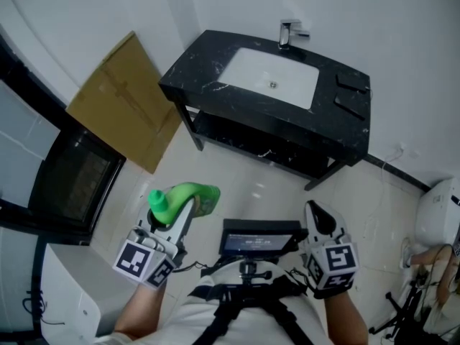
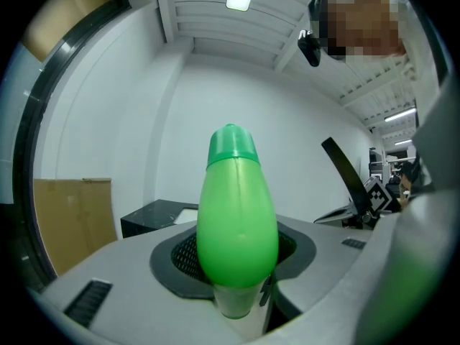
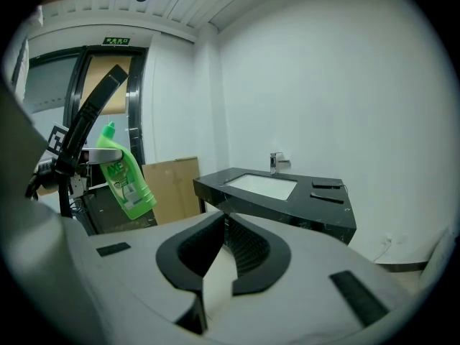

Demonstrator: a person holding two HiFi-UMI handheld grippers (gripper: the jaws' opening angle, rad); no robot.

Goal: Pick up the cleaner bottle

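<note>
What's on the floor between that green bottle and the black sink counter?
Nothing. In the head view, only bare pale floor lies between the green cleaner bottle and the black sink counter.

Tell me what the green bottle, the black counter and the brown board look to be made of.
The bottle is probably plastic: smooth, glossy green, with a moulded seam up its side. The counter is polished stone or a stone-look slab, black with white veins; which one cannot be told. The board looks like cardboard: matt brown, with fold creases.
</note>
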